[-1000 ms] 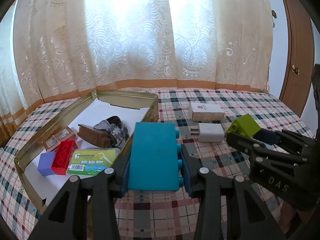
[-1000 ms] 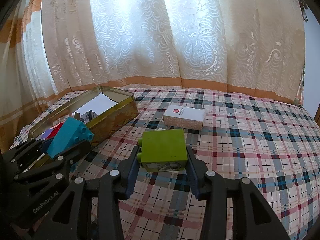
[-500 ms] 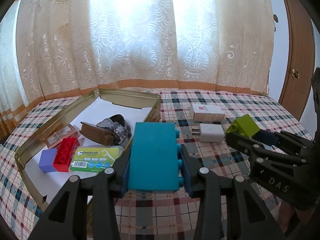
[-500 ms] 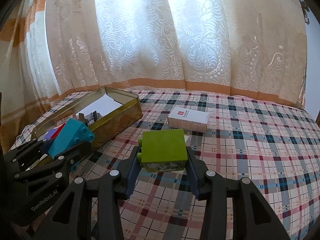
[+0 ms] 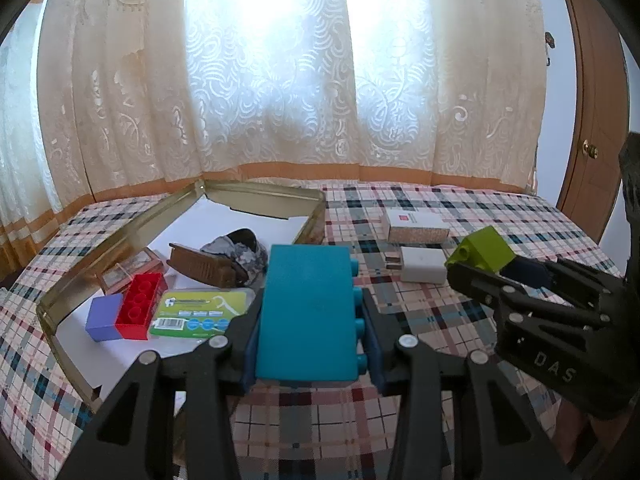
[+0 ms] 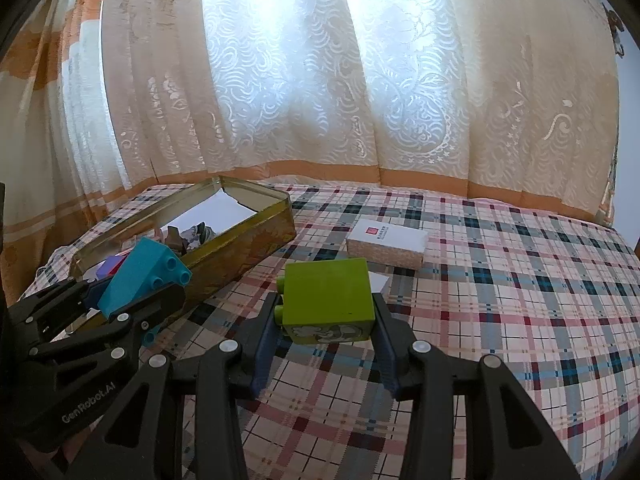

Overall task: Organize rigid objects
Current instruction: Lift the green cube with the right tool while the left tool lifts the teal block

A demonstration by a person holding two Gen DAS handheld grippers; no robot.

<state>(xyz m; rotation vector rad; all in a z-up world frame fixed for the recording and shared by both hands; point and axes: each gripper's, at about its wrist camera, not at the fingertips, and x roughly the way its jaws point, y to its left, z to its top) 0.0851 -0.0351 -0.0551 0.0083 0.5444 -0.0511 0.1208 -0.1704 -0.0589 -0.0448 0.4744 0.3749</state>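
Left gripper point(image 5: 310, 312) was clamped, jaws partly closed, on a teal rectangular plastic building block point(image 5: 306, 312), held above the plaid-covered surface point(image 5: 400, 420) just beside the right wall of the open gold metal tin point(image 5: 120, 232). Right gripper point(image 6: 326, 312) likewise gripped a lime-green plastic cube block point(image 6: 326, 298) above the surface's middle. A white cork-sided box point(image 6: 386, 242) and a white charger point(image 5: 422, 264) lay beyond, nearer the curtain-side edge.

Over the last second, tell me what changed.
Nothing was grasped or released. The left gripper stays shut on the teal block, the right gripper on the green block, both held above the plaid cloth. The tin's contents, unchanged.
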